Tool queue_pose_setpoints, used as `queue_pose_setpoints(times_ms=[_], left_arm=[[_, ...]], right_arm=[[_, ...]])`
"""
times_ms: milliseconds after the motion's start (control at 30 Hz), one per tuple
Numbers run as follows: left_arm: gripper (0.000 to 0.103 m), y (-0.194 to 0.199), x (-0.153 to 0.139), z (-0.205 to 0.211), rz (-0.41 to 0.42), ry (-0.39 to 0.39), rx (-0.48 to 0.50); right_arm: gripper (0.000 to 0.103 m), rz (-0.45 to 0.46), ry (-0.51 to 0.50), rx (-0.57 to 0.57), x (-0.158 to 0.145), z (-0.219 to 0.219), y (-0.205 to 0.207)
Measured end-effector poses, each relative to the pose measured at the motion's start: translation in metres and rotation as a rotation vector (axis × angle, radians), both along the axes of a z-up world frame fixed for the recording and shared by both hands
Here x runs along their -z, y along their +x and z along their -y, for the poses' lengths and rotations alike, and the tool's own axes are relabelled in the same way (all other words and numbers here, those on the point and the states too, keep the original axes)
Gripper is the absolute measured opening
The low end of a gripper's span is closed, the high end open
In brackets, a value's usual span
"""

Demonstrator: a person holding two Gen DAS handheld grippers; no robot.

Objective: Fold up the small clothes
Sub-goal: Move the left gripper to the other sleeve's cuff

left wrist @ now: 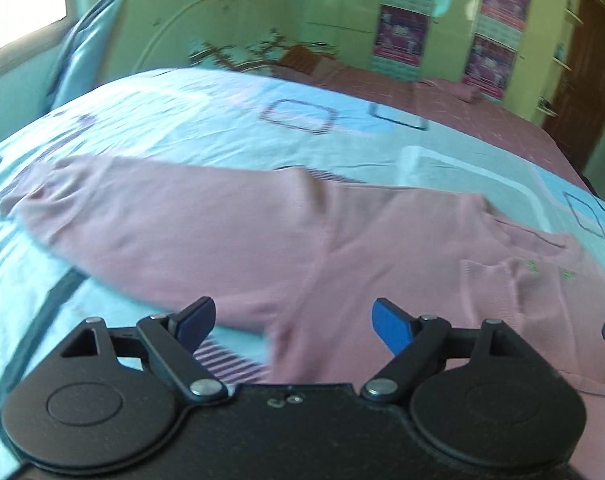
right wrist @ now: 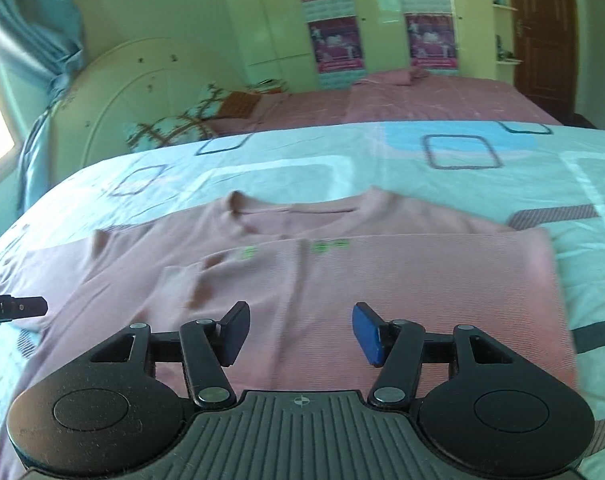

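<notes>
A pink long-sleeved top [left wrist: 230, 232] lies flat on the bed. Its long sleeve [left wrist: 102, 204] stretches away to the left. My left gripper [left wrist: 294, 326] hovers open above the top's lower body, nothing between its blue pads. In the right wrist view the same pink top [right wrist: 382, 280] shows its neckline [right wrist: 298, 212] at the far side and a small green print [right wrist: 322, 246]. One side is folded over the chest. My right gripper [right wrist: 300, 332] is open over the folded part and holds nothing. The tip of the left gripper [right wrist: 26, 307] shows at the left edge.
The bed has a light blue cover [right wrist: 262, 164] with square patterns. Beyond it lie a pink sheet [right wrist: 442, 100], a patterned pillow [right wrist: 174, 124] and a cream headboard [right wrist: 130, 92]. A green wardrobe with posters [right wrist: 334, 40] and a brown door [right wrist: 542, 36] stand behind.
</notes>
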State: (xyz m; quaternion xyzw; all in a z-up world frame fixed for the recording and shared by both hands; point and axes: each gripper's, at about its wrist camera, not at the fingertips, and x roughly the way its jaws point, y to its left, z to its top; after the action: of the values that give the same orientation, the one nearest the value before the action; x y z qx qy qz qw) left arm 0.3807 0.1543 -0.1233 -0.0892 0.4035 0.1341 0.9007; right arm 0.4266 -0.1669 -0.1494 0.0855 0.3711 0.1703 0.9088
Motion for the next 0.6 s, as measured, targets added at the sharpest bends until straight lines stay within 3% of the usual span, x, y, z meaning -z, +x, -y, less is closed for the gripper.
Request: queue_pose_setpoints(times_ms=[367, 600], left_arm=[[0.084, -0.029, 0.011, -0.153, -0.012, -0.058, -0.238], [0.076, -0.021, 0.027, -0.243, 0.02, -0.17, -0.387]], right_arm=[[0.057, -0.025, 0.008, -0.053, -0.008, -0.105, -0.007], [0.057, -0.05, 0.003, -0.073, 0.001, -0.161, 0.002]])
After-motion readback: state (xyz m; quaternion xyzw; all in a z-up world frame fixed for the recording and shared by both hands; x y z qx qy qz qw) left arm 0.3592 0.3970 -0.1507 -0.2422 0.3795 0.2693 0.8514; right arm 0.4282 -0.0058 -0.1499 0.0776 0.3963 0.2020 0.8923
